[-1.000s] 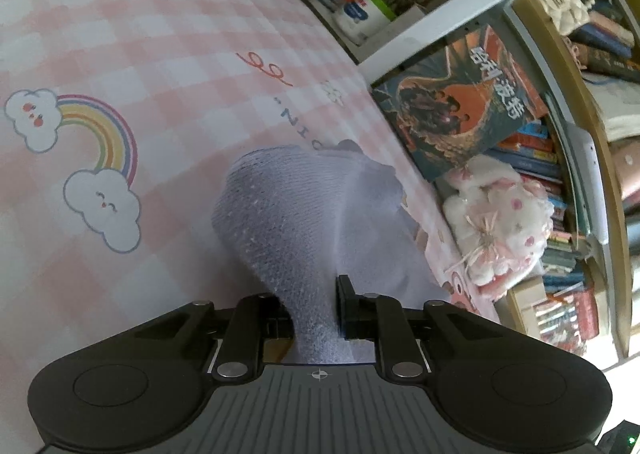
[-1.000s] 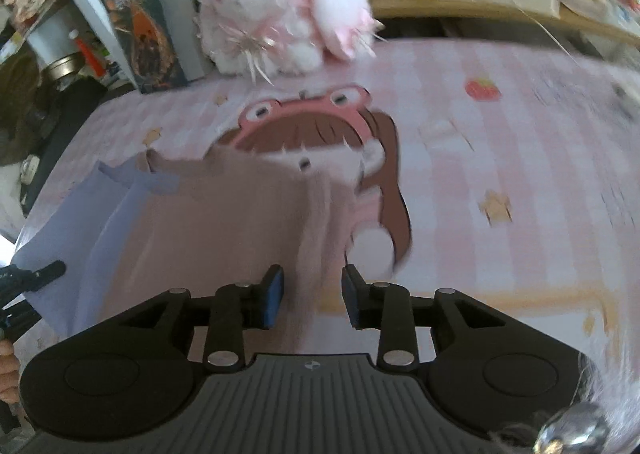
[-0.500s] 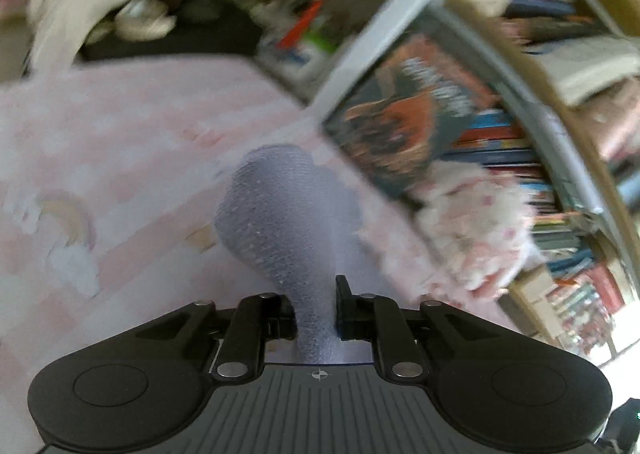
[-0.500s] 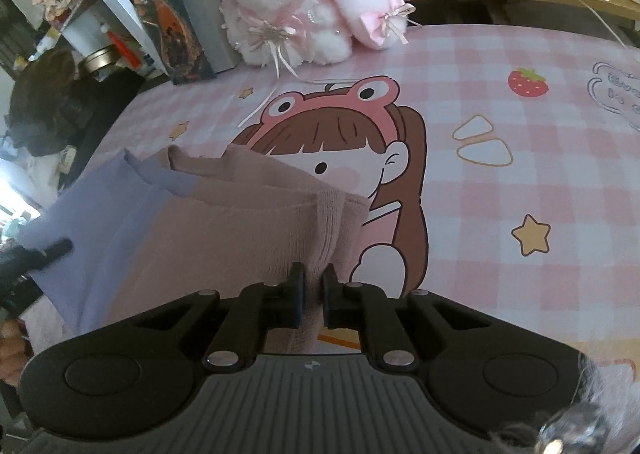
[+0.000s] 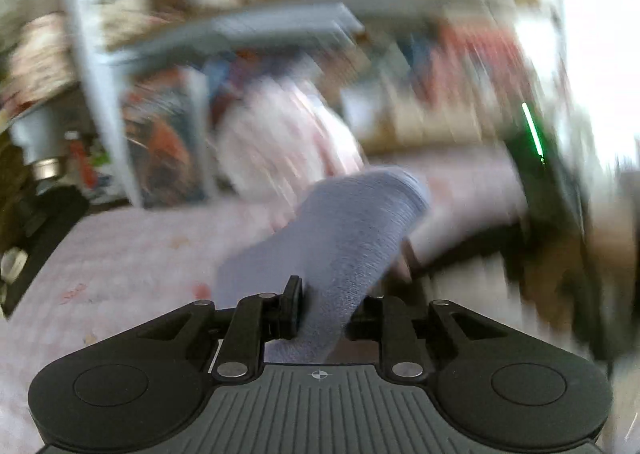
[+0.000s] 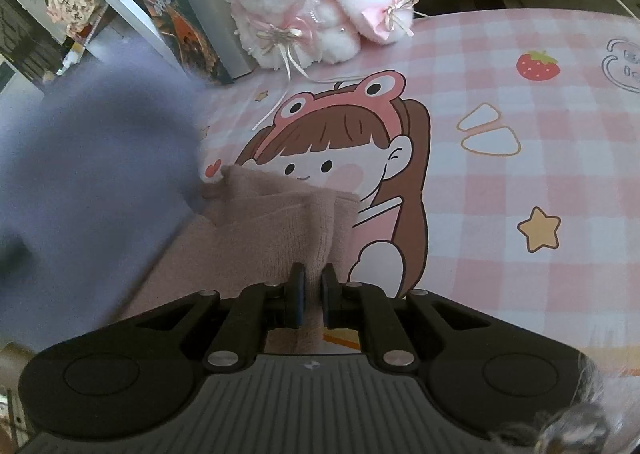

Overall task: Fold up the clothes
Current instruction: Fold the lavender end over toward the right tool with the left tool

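Right now a knitted garment is held by both grippers over a pink checked cloth [image 6: 520, 158]. Its lilac part [image 5: 352, 238] is pinched by the left gripper [image 5: 332, 310], and the fabric is bunched up between the two black fingers. That view is very blurred, so the shelves and books behind can only be guessed at, and a dark shape on the right is perhaps the other gripper.

In the right wrist view, the dusty pink part [image 6: 272, 238] is squeezed by the right gripper [image 6: 312, 296], whose fingers are pressed close together on a fold. The pink part is laid on the cloth, partly over a printed girl with a frog headband [image 6: 340, 142]. The lilac part [image 6: 92, 174] is lifted up at the left and looks blurry. A fluffy white toy bunny [image 6: 316, 2] is sat at the far edge of the cloth, beside a leaning book [image 6: 180, 22].
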